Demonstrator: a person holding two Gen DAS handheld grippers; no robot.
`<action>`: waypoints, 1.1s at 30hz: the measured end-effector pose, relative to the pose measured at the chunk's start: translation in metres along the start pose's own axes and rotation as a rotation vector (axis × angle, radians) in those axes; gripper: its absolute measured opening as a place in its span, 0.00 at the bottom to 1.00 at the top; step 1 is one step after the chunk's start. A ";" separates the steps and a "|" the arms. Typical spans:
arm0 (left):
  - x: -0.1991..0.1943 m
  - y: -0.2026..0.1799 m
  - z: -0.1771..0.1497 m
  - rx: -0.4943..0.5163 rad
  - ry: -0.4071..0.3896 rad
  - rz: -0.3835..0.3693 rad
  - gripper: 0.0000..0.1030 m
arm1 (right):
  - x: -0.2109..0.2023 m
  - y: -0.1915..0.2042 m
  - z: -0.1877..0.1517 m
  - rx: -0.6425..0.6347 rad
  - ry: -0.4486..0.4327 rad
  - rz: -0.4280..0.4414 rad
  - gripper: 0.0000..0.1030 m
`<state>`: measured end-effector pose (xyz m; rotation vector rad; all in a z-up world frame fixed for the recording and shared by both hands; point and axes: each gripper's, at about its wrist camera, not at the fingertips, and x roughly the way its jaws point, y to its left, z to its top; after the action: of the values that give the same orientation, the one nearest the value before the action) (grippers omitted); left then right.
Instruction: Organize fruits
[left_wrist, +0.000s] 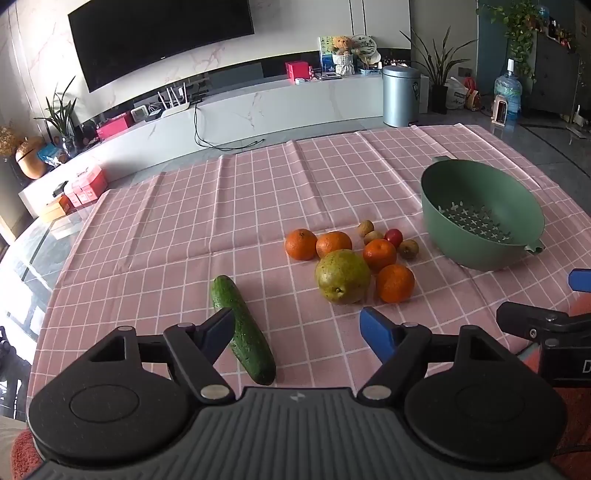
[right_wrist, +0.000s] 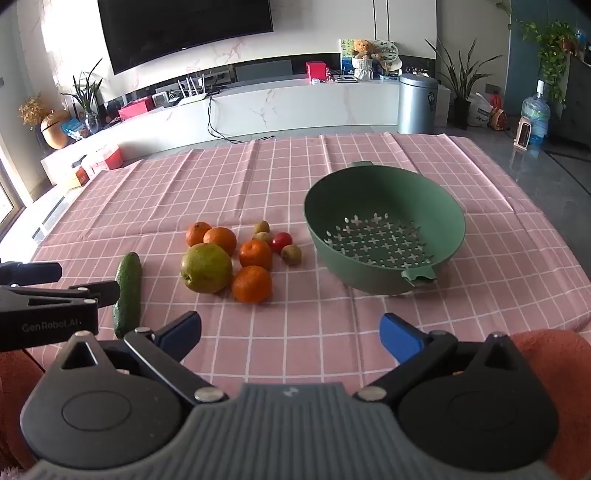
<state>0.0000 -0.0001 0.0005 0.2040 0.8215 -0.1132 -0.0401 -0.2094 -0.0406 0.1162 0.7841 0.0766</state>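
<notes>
A green colander bowl (left_wrist: 480, 206) (right_wrist: 384, 225) stands empty on the pink checked cloth. Left of it lies a cluster of fruit: a large green pear (left_wrist: 341, 276) (right_wrist: 205, 267), several oranges (left_wrist: 394, 283) (right_wrist: 252, 283), three small kiwis (left_wrist: 408, 248) (right_wrist: 291, 254) and a red tomato (left_wrist: 393, 237) (right_wrist: 282, 242). A cucumber (left_wrist: 242, 328) (right_wrist: 128, 291) lies left of the pear. My left gripper (left_wrist: 297, 332) hovers open near the table's front, its left finger over the cucumber. My right gripper (right_wrist: 290, 334) hangs open and empty in front of the colander.
The pink cloth (left_wrist: 221, 206) covers the table; a bare glass edge (left_wrist: 33, 251) shows at left. Beyond the table stand a white TV bench (right_wrist: 295, 103), a metal bin (right_wrist: 417, 103) and plants. A person's red sleeve (right_wrist: 554, 369) shows behind the right gripper.
</notes>
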 end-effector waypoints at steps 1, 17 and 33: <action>0.000 0.000 0.000 -0.002 0.001 -0.008 0.86 | 0.000 0.000 0.000 -0.001 -0.002 0.000 0.96; -0.003 -0.004 0.000 -0.012 -0.003 -0.018 0.86 | 0.002 0.001 0.002 -0.005 0.021 -0.017 0.96; -0.004 -0.001 0.002 -0.024 0.004 -0.041 0.86 | 0.004 0.002 0.000 -0.007 0.037 -0.026 0.96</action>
<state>-0.0018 -0.0018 0.0048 0.1651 0.8308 -0.1415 -0.0371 -0.2072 -0.0432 0.0979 0.8224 0.0569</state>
